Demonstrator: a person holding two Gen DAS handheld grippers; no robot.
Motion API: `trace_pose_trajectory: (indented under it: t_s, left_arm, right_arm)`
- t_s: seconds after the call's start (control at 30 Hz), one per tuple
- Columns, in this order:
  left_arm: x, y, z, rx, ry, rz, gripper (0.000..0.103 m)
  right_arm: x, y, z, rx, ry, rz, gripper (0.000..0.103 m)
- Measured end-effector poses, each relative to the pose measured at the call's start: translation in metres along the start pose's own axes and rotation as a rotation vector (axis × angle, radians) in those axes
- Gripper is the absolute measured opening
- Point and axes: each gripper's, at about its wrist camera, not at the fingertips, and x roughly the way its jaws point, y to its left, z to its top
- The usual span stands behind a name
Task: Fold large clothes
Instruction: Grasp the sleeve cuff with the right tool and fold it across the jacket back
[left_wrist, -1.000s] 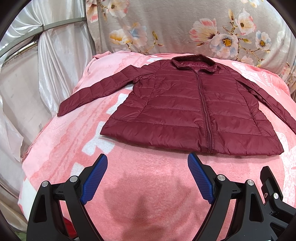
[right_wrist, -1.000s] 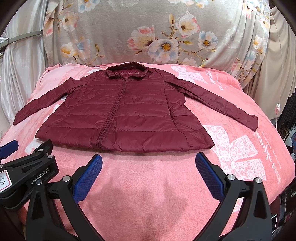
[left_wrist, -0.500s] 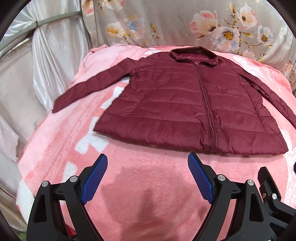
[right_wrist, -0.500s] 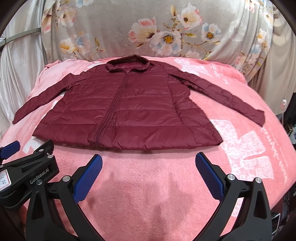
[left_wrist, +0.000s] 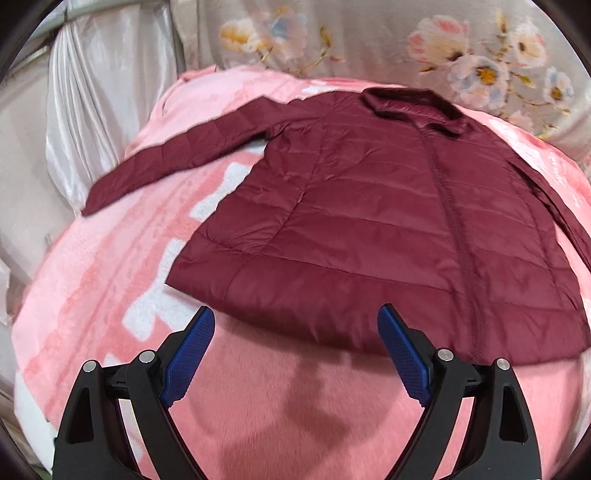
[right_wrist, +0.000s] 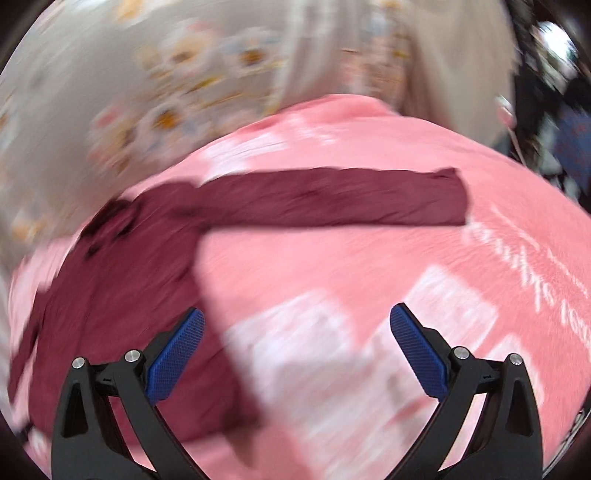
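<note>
A dark red quilted jacket (left_wrist: 369, 221) lies flat and zipped on the pink blanket, collar at the far side, both sleeves spread out. My left gripper (left_wrist: 295, 317) is open and empty, just above the jacket's near hem at its left half. In the blurred right wrist view the jacket's body (right_wrist: 122, 295) is at the left and its right sleeve (right_wrist: 332, 201) stretches across to the right. My right gripper (right_wrist: 295, 319) is open and empty over the blanket, beside the jacket's right side and below the sleeve.
The pink patterned blanket (left_wrist: 110, 295) covers the bed. A floral cloth (left_wrist: 369, 40) hangs behind it and pale curtains (left_wrist: 92, 92) hang at the left. Dark clutter (right_wrist: 554, 122) lies past the bed's right edge.
My left gripper has moved forward to the jacket's hem. My right gripper has swung fast to the right, toward the right sleeve, so its view is blurred. Both stay open.
</note>
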Motion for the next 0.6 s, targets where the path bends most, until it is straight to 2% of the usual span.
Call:
trace_pose_trajectory:
  t_s: [0.17,0.3,0.4,0.47,0.5,0.53,0.57,0.6]
  left_arm:
    - [0.021,0.013,0.009,-0.062,0.002,0.049,0.082]
    - [0.032,0.019,0.018,-0.078,0.000,0.102,0.082]
    - [0.038,0.020,0.023,-0.066,0.015,0.132,0.084]
    - [0.043,0.020,0.025,-0.058,0.032,0.151,0.085]
    - [0.045,0.021,0.026,-0.058,0.038,0.159,0.086]
    - [0.046,0.021,0.027,-0.058,0.036,0.163,0.086]
    - [0.047,0.022,0.027,-0.057,0.033,0.167,0.086]
    - [0.048,0.022,0.028,-0.052,0.033,0.173,0.086]
  right_arm:
    - [0.041,-0.072,0.034,0.243,-0.018,-0.031,0.097]
    - [0.066,-0.092,0.049,0.268,-0.024,-0.086,0.090]
    - [0.087,-0.102,0.054,0.308,0.007,-0.070,0.080]
    - [0.095,-0.102,0.060,0.318,-0.012,-0.087,0.077]
    - [0.099,-0.101,0.065,0.317,-0.017,-0.086,0.066]
    - [0.102,-0.100,0.069,0.320,-0.016,-0.079,0.050]
    - [0.107,-0.099,0.076,0.330,-0.013,-0.062,0.041]
    - [0.112,-0.095,0.082,0.341,-0.011,-0.049,0.024]
